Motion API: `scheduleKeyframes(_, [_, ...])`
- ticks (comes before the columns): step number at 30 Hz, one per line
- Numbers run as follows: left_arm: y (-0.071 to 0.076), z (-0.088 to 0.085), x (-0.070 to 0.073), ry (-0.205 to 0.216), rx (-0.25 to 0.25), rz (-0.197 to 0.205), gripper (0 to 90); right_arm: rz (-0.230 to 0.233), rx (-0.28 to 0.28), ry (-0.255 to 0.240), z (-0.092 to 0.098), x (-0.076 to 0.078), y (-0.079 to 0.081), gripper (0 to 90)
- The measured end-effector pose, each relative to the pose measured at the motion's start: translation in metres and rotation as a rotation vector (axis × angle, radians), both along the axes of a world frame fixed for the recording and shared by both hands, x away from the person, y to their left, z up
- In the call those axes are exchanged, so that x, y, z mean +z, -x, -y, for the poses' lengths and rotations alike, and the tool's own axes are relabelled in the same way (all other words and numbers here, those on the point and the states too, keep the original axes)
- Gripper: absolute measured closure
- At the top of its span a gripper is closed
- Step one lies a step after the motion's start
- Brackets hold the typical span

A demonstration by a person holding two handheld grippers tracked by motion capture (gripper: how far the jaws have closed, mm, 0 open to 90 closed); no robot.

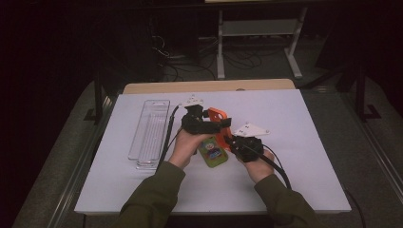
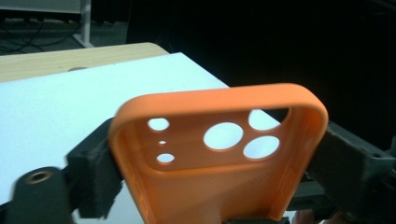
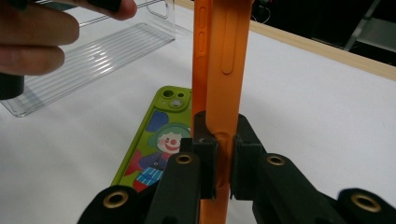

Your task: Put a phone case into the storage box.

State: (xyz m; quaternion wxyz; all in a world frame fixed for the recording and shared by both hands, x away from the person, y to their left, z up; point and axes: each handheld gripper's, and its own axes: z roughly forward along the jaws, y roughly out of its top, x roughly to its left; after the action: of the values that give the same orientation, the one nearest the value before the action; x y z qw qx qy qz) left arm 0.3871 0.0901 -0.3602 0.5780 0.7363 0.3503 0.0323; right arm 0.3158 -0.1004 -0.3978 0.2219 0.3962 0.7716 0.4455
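above the white table (image 1: 294, 180), both grippers' jaws clamp the orange phone case (image 2: 219, 154).

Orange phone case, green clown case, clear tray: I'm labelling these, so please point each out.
orange phone case (image 2: 219, 186), left gripper view, inner back.
green clown case (image 3: 156, 140), right gripper view, printed back.
clear tray (image 1: 151, 127), high view, ribbed floor.

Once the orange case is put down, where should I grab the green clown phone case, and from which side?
Take the green clown phone case across its two long edges near mid-length, coming straight down from above. It lies flat on the white table, printed back up, so no face can be pinched. Its camera end lies toward the clear tray, so keep the hand-held gripper clear of that.
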Motion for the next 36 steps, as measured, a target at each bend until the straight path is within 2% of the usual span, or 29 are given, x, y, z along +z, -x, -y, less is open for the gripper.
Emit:
scheduleKeyframes(11, [0.001, 0.000, 0.000, -0.020, -0.004, 0.004, 16.7, -0.011, 0.022, 0.012, 0.002, 0.000, -0.002, 78.3])
scheduleKeyframes(12, [0.001, 0.001, 0.000, -0.031, 0.001, 0.014, 16.7, -0.015, 0.026, 0.011, 0.002, 0.000, -0.002, 76.3])
scheduleKeyframes(16, [-0.002, -0.001, 0.001, -0.065, 0.001, 0.022, 16.9, -0.019, 0.048, 0.011, 0.005, 0.002, -0.003, 59.0])
scheduleKeyframes(22, [-0.005, -0.005, 0.001, -0.081, 0.014, 0.029, 16.9, -0.026, 0.090, -0.008, 0.022, 0.007, -0.002, 48.6])
scheduleKeyframes(26, [-0.005, -0.009, 0.005, -0.088, 0.023, 0.035, 16.8, -0.024, 0.097, -0.008, 0.034, 0.008, -0.003, 39.2])
scheduleKeyframes(29, [-0.006, -0.013, 0.009, -0.095, 0.024, 0.042, 16.8, -0.061, 0.090, -0.004, 0.041, 0.006, -0.001, 31.7])
scheduleKeyframes(32, [-0.007, -0.015, 0.012, -0.101, 0.024, 0.051, 16.8, -0.075, 0.098, 0.021, 0.047, 0.001, 0.002, 26.6])
scheduleKeyframes(33, [-0.007, -0.016, 0.013, -0.101, 0.026, 0.051, 16.8, -0.085, 0.097, 0.010, 0.049, -0.001, 0.004, 25.4])
scheduleKeyframes(36, [-0.008, -0.020, 0.018, -0.107, 0.026, 0.057, 16.8, -0.107, 0.091, 0.024, 0.055, -0.006, 0.005, 18.1])
